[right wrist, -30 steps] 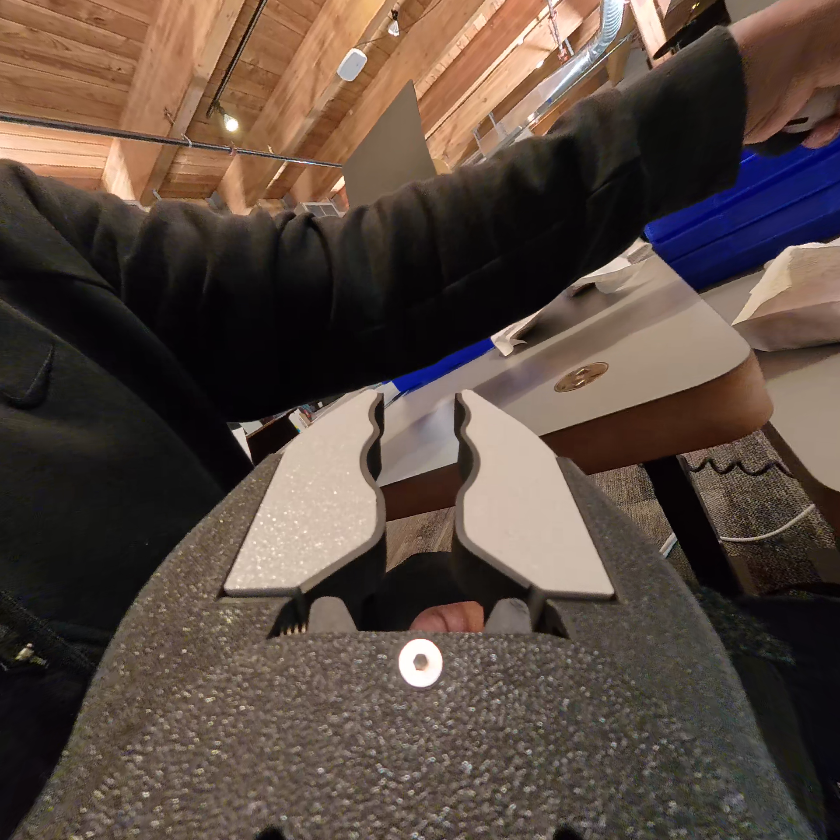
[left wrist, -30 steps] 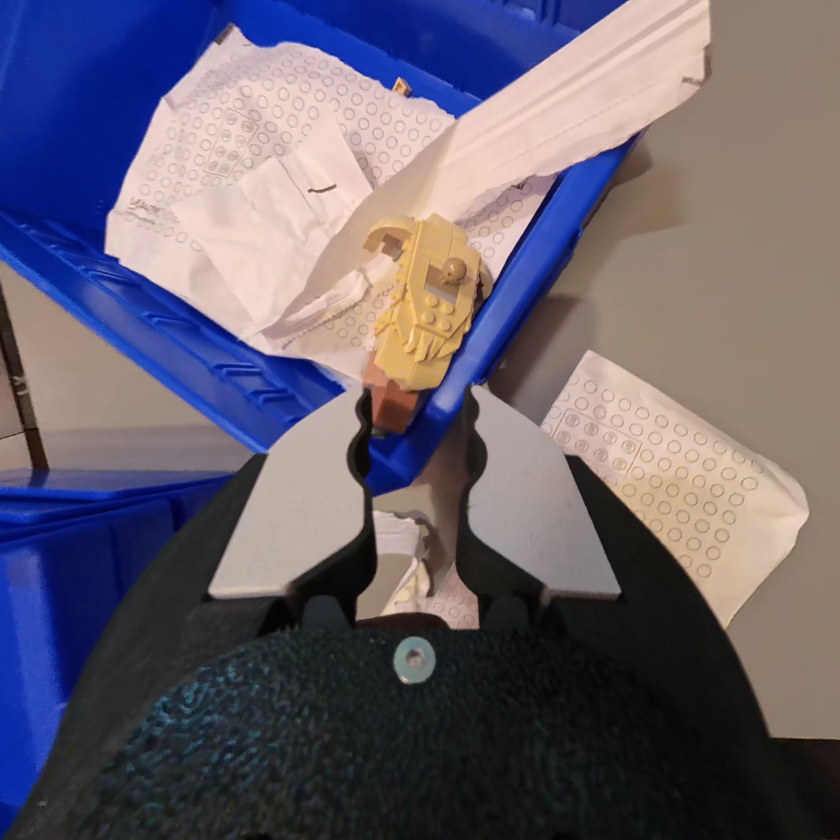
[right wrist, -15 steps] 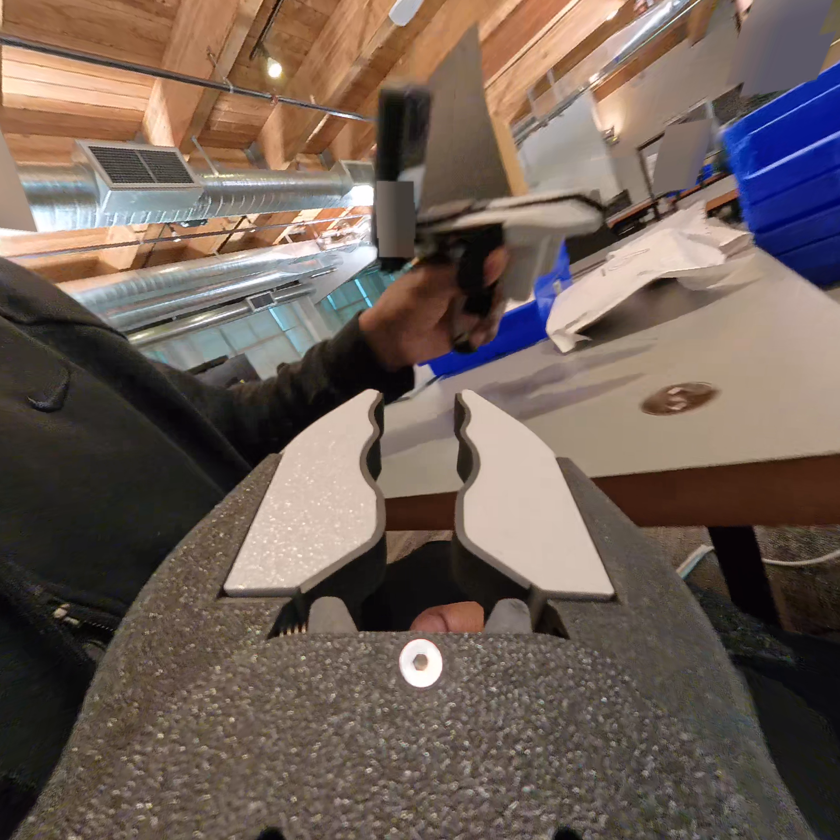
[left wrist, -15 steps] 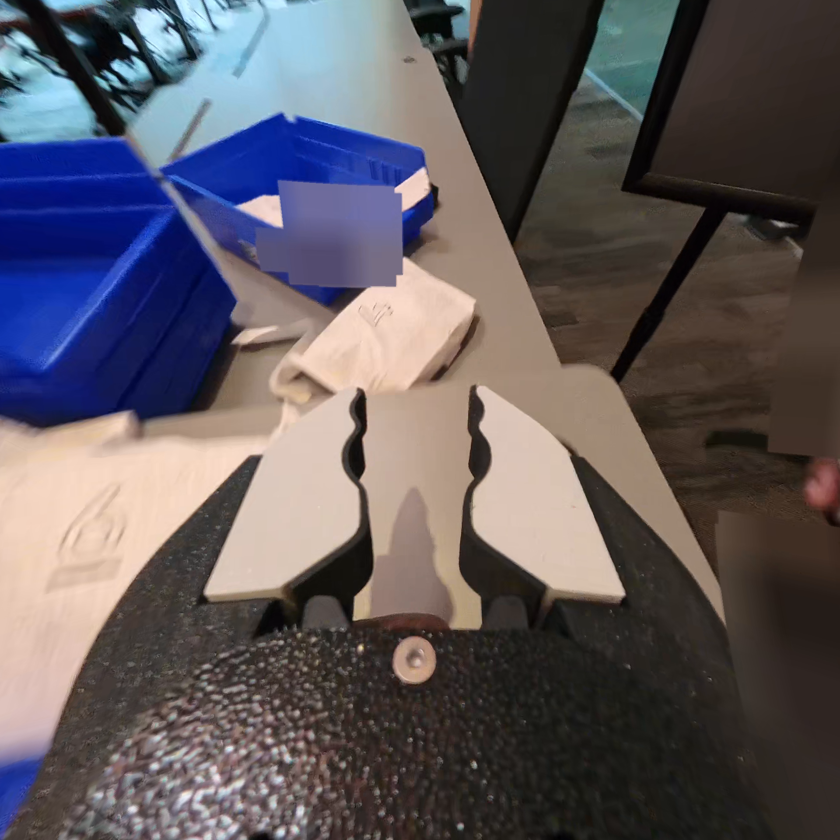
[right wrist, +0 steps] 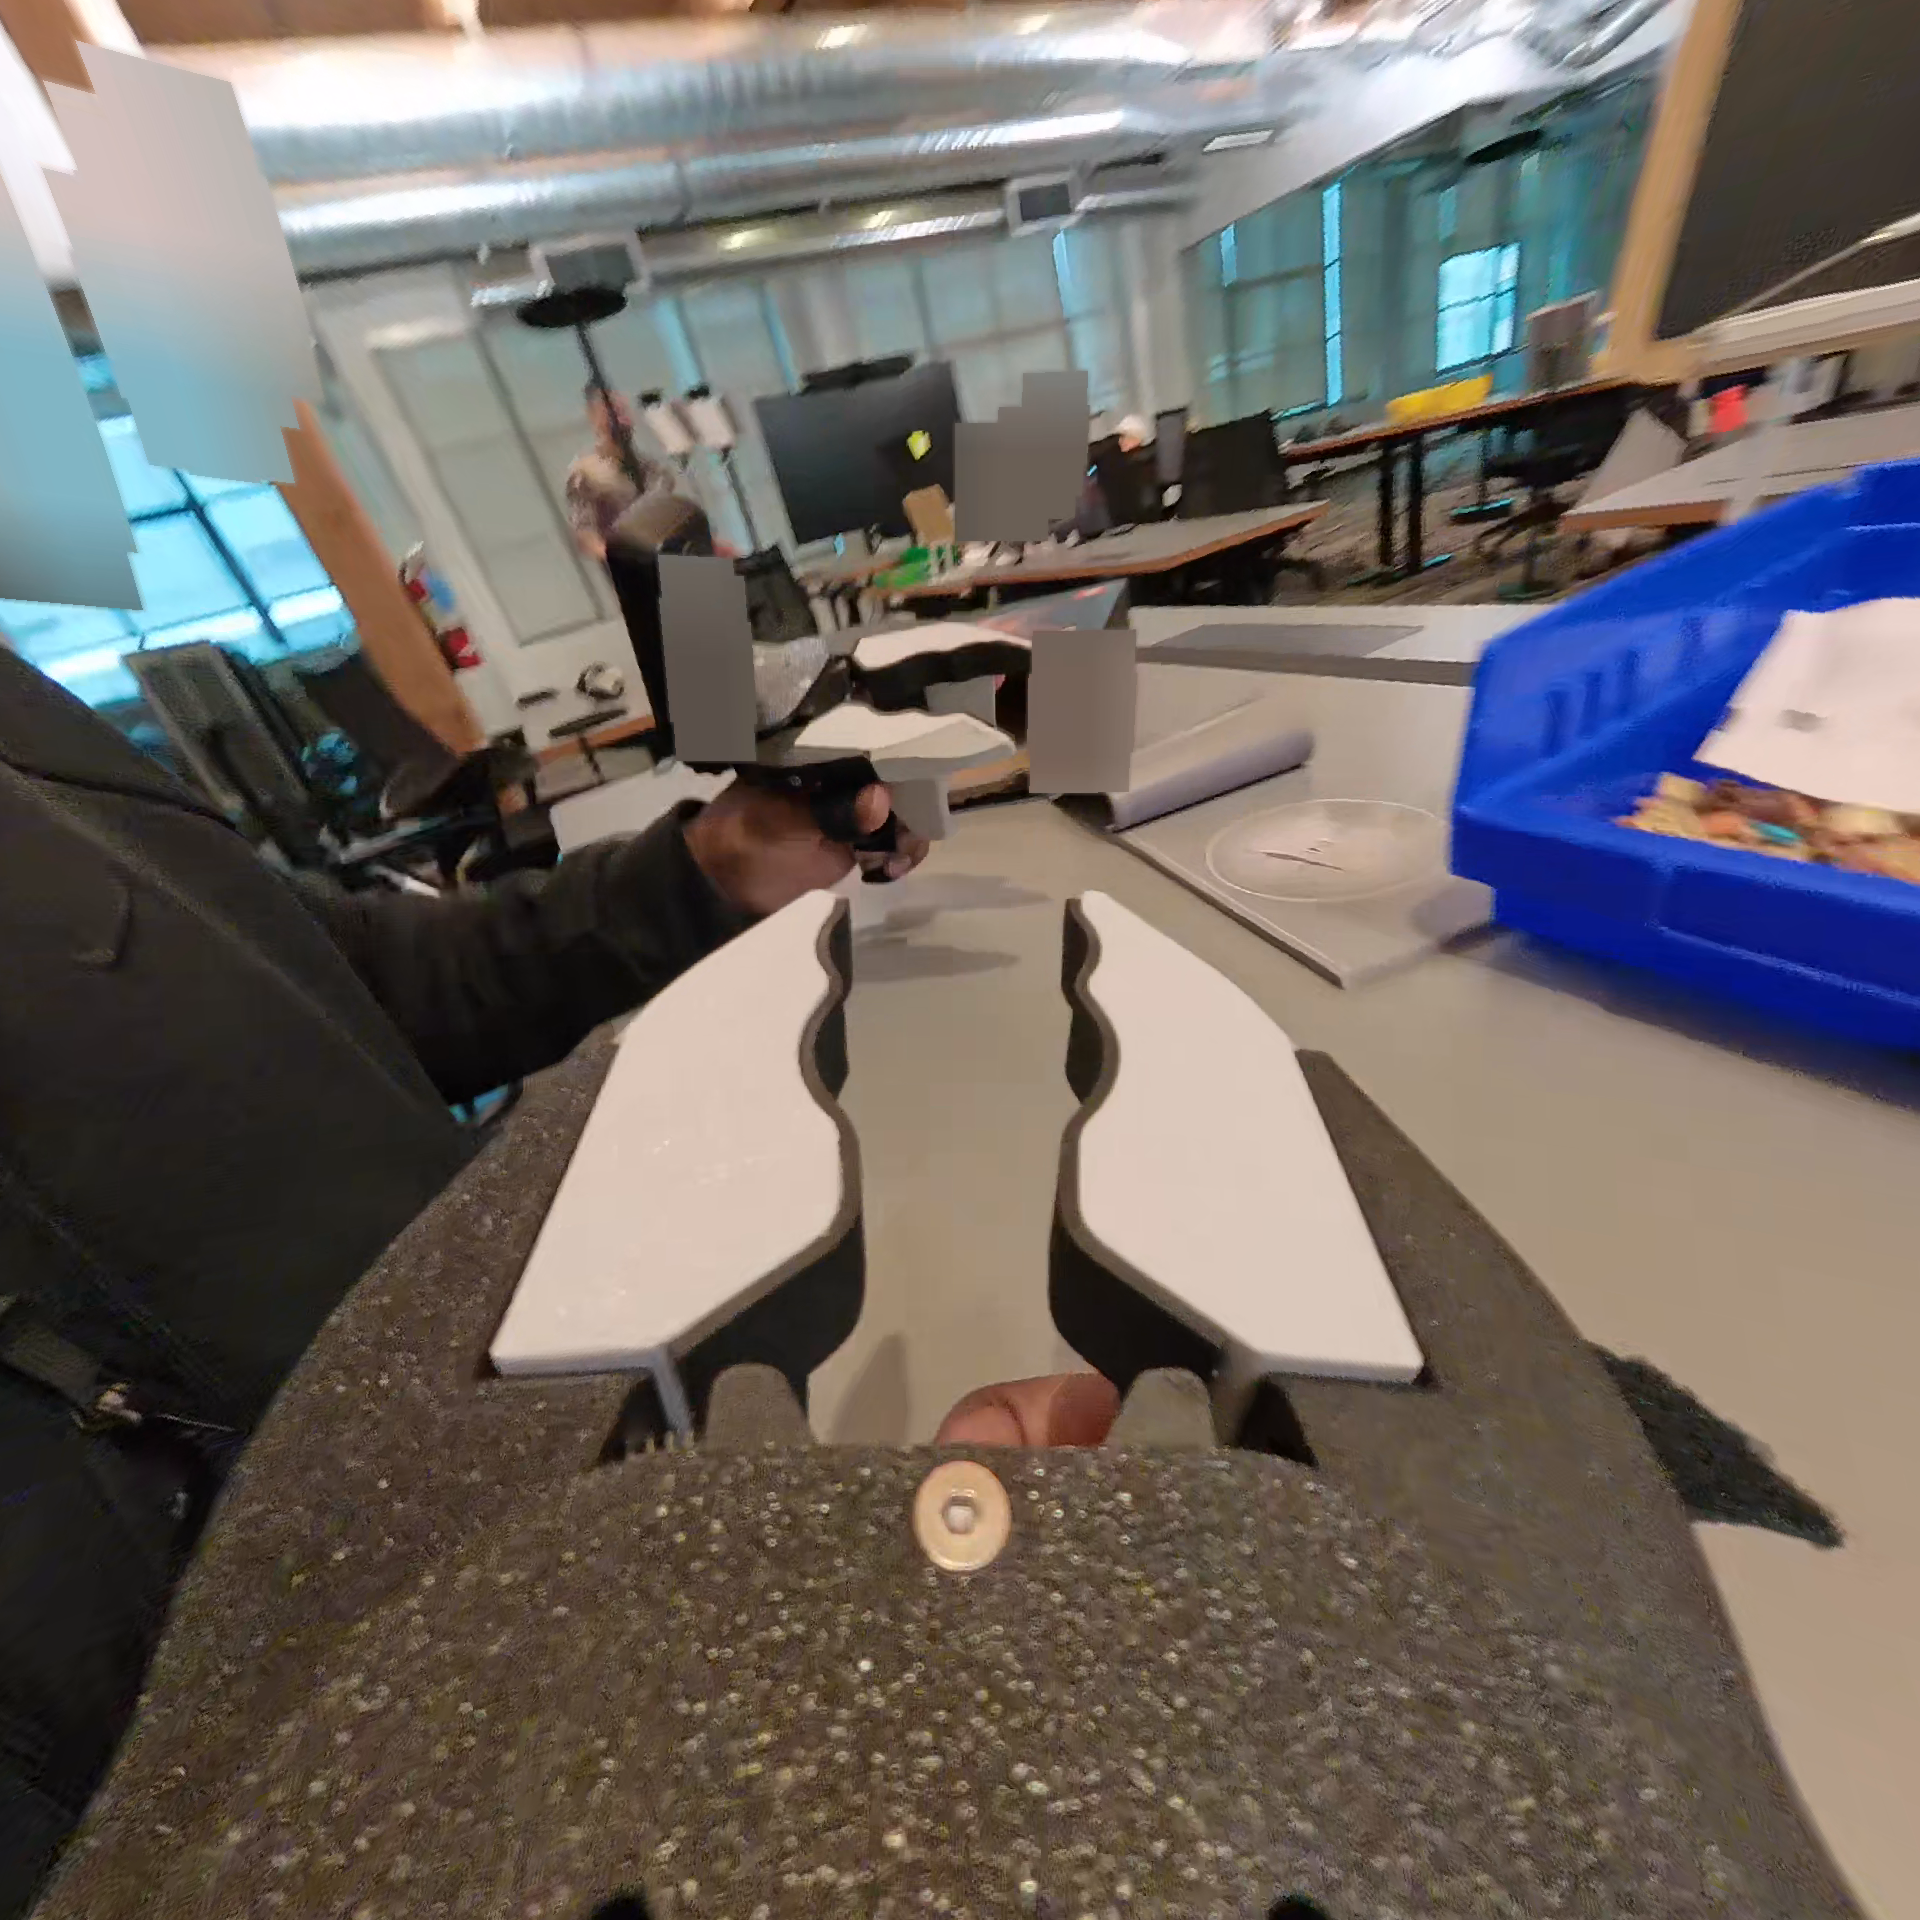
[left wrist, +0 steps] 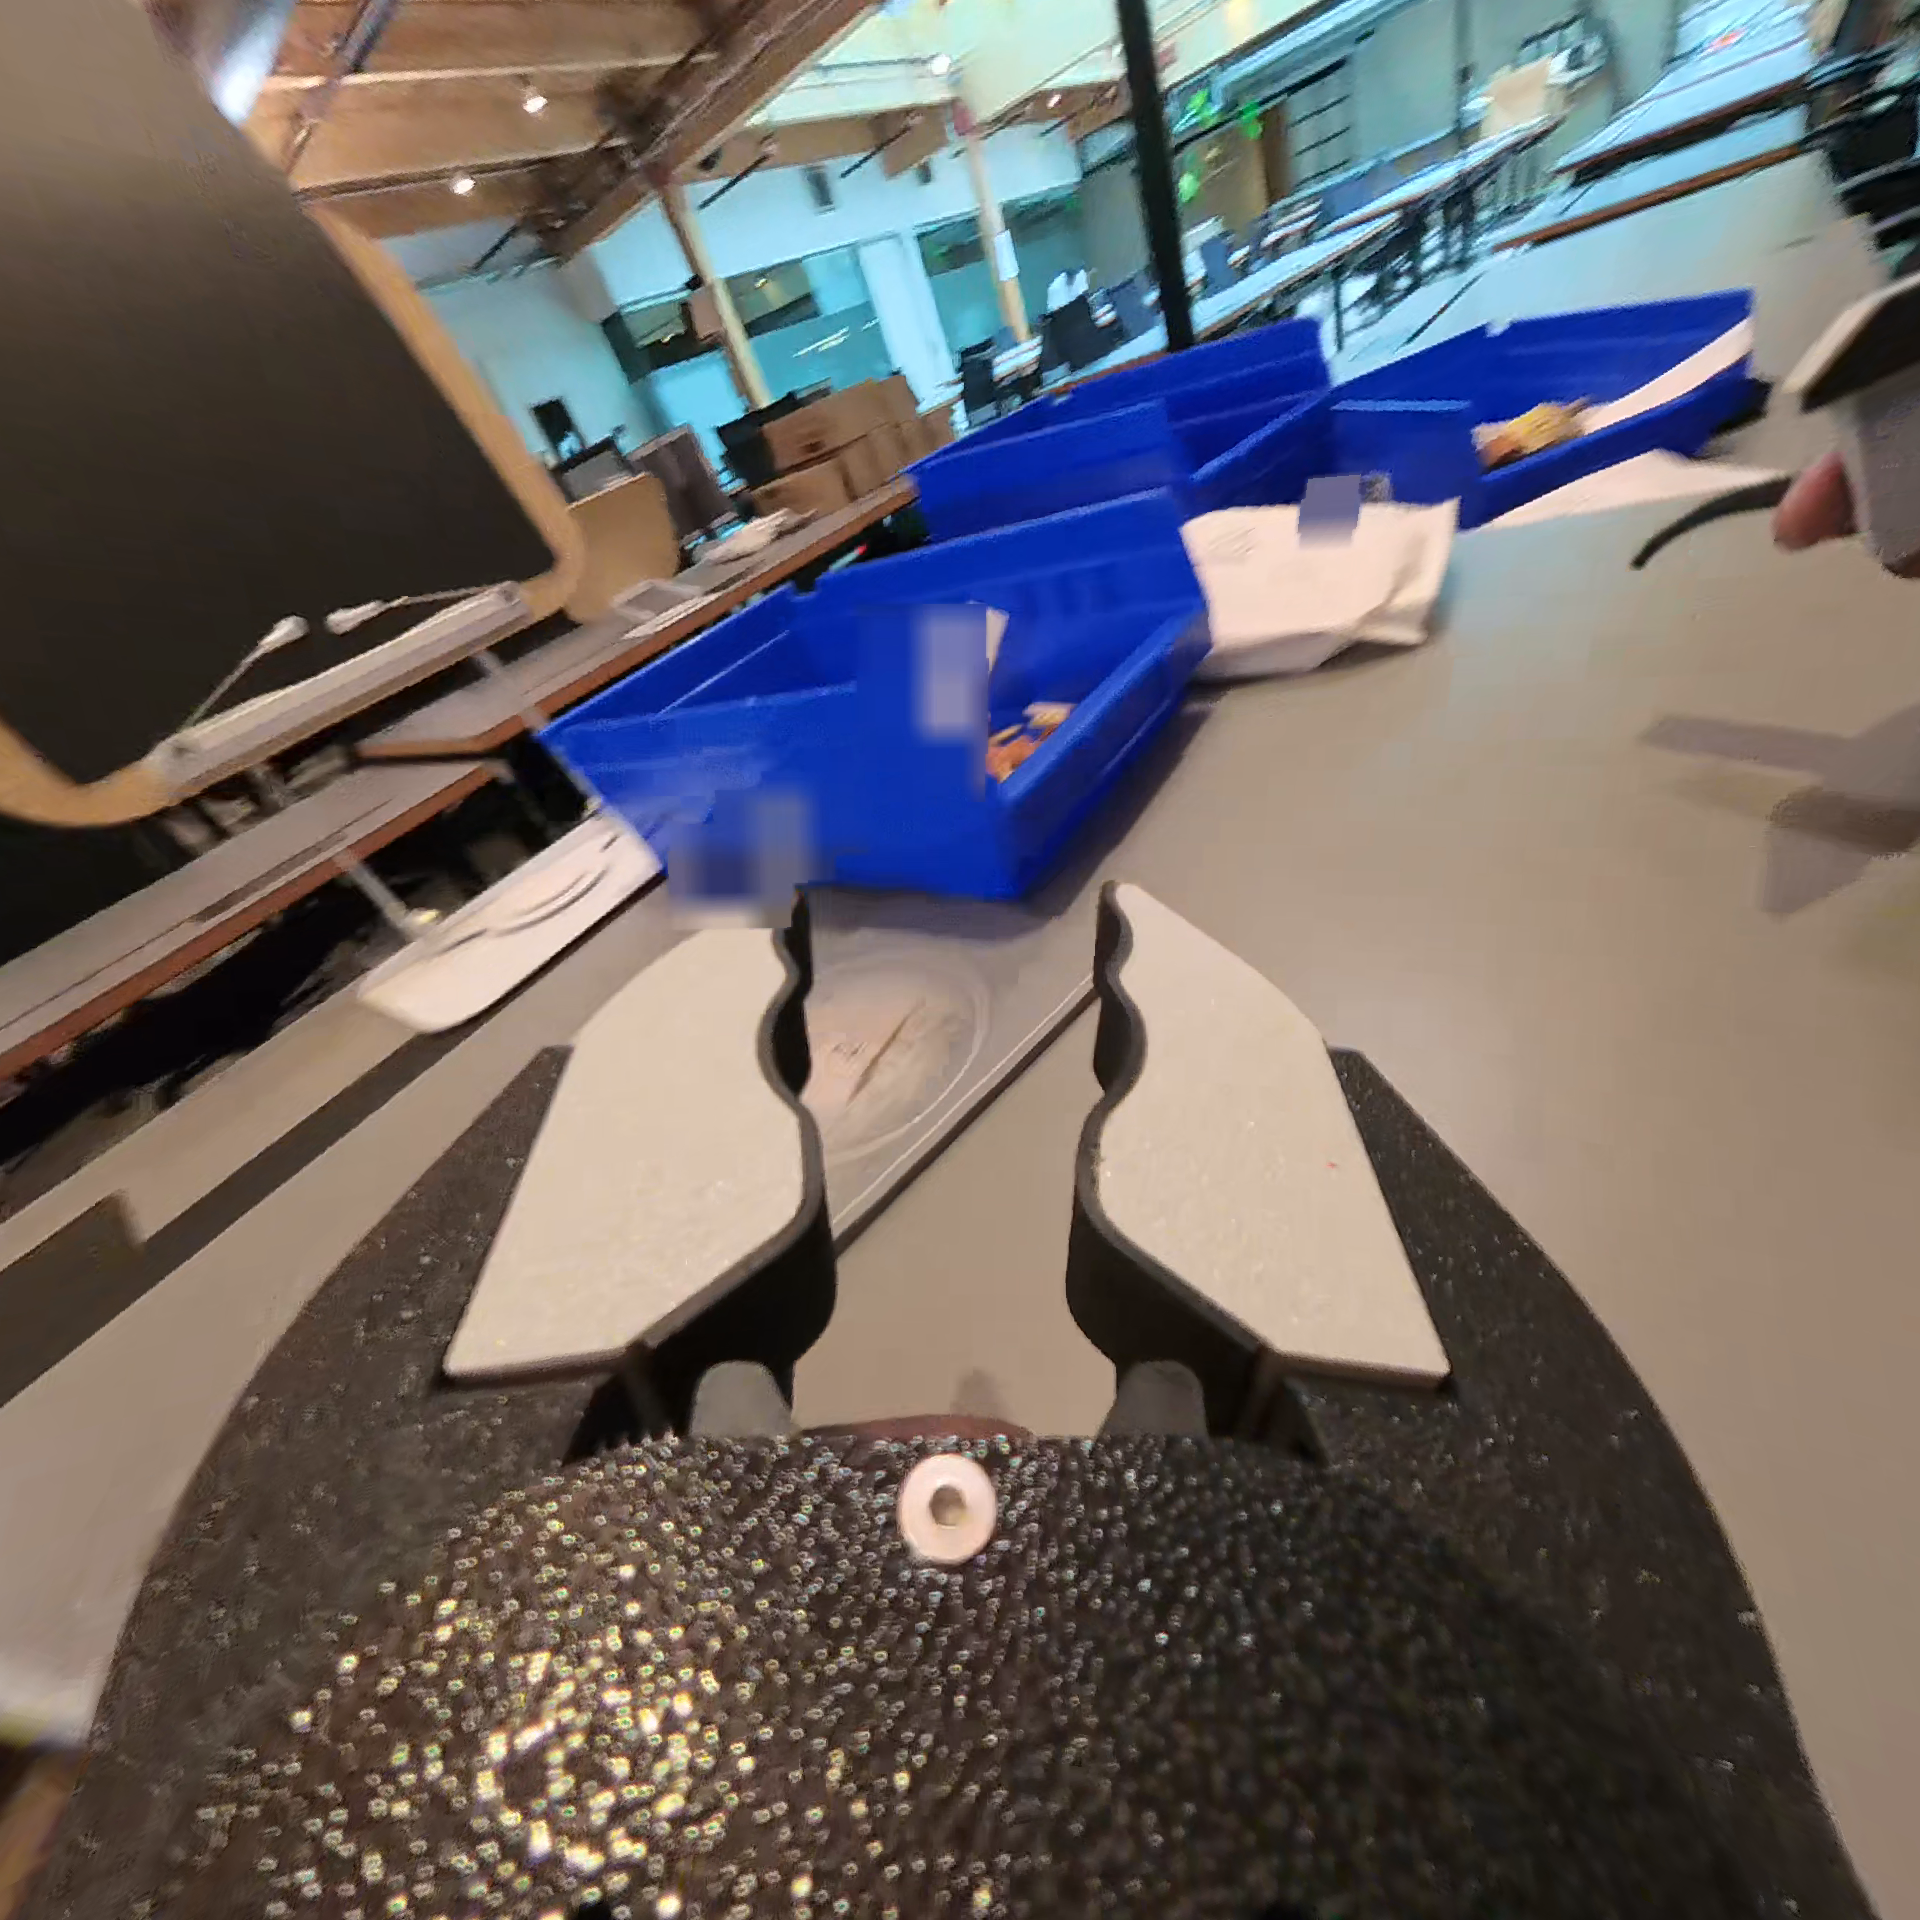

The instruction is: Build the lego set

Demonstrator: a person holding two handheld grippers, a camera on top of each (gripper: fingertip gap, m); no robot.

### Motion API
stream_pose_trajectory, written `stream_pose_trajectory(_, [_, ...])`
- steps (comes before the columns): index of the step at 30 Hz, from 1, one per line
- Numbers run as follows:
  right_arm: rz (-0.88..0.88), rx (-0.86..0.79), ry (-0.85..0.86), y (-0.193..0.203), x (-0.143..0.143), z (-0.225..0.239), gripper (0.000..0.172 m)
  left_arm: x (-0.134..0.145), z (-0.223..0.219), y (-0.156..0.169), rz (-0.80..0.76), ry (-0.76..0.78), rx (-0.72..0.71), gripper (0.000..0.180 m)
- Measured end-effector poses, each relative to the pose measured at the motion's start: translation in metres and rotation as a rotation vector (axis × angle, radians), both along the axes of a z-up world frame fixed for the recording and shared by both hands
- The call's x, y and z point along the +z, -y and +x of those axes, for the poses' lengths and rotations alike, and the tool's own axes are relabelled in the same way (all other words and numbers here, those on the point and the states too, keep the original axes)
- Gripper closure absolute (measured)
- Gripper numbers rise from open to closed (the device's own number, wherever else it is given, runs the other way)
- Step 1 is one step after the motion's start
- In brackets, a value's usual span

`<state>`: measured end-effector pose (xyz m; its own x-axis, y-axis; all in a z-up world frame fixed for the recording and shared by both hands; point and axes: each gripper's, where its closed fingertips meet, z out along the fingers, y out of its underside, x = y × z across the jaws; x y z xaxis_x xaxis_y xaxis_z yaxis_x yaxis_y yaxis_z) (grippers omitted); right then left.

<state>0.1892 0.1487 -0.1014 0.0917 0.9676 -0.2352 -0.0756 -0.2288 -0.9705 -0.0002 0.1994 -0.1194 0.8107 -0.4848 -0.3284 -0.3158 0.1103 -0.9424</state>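
My left gripper (left wrist: 951,914) is open and empty, low over the grey table (left wrist: 1455,1039). Between its fingers I see a clear round disc (left wrist: 894,1039) lying on a grey mat (left wrist: 966,1101). A blue bin (left wrist: 904,821) with small bricks (left wrist: 1023,727) stands just beyond. My right gripper (right wrist: 956,909) is open and empty above the table (right wrist: 1455,1195). In the right wrist view a hand holds the left gripper (right wrist: 935,691) ahead, with nothing between its fingers. The disc (right wrist: 1320,852), the mat (right wrist: 1340,945) and the bin (right wrist: 1662,914) with bricks (right wrist: 1766,816) and white paper (right wrist: 1829,707) lie to the right.
More blue bins (left wrist: 1122,447) stand farther back, one with bricks and paper (left wrist: 1558,416). A white paper bag (left wrist: 1309,582) lies between them. Another white bag (left wrist: 499,935) lies at the table's left edge. A black sleeve (right wrist: 260,987) fills the left of the right wrist view. My hands' fingertips stand some 20 cm from each other.
My left gripper drew back from the bin holding the tan brick model, swung low over the table and opened wider. My right gripper rose from below the table edge and opened wider.
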Motion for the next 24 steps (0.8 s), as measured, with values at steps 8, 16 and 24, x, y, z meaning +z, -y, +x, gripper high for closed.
stream_pose_trajectory(8, [0.154,0.252,0.125,0.008,-0.014,-0.122,0.124,-0.003,-0.078,0.005,-0.012,-0.025,0.095,0.125])
stream_pose_trajectory(16, [0.171,0.585,0.101,0.047,-0.022,-0.203,0.123,-0.006,-0.101,-0.001,0.005,-0.024,0.189,0.123])
stream_pose_trajectory(24, [0.048,0.633,0.048,0.049,-0.023,-0.212,0.127,-0.011,-0.114,-0.014,0.007,0.005,0.218,0.123])
